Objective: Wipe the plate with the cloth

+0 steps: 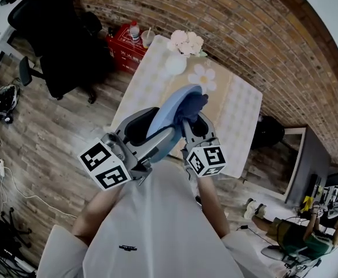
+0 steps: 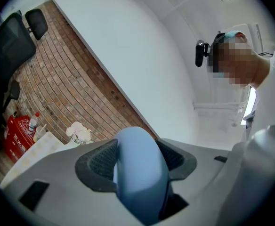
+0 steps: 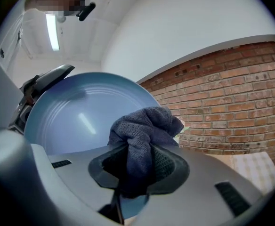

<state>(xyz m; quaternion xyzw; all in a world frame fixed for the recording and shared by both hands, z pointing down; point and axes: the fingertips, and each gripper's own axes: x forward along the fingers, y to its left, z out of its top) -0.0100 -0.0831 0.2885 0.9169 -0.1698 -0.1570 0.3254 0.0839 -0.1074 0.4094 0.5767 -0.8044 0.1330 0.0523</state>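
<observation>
Looking down, the head view shows the left gripper (image 1: 159, 132) holding the blue plate (image 1: 175, 103) up on edge above the worktop (image 1: 238, 109), close to the person's chest. The right gripper (image 1: 193, 119) is just beside it, with a dark cloth (image 1: 193, 103) against the plate's face. In the left gripper view the fingers (image 2: 101, 164) are clamped on the plate's rim, which stands edge-on and hides its face. In the right gripper view the fingers (image 3: 166, 164) are clenched on the bunched cloth, and the gripper body cuts off the plate's lower edge.

1 plate (image 1: 170, 109), 1 cloth (image 1: 194, 103), 2 grippers (image 1: 155, 130) (image 1: 191, 123), 1 table (image 1: 239, 106), 1 vase (image 1: 176, 64)
</observation>
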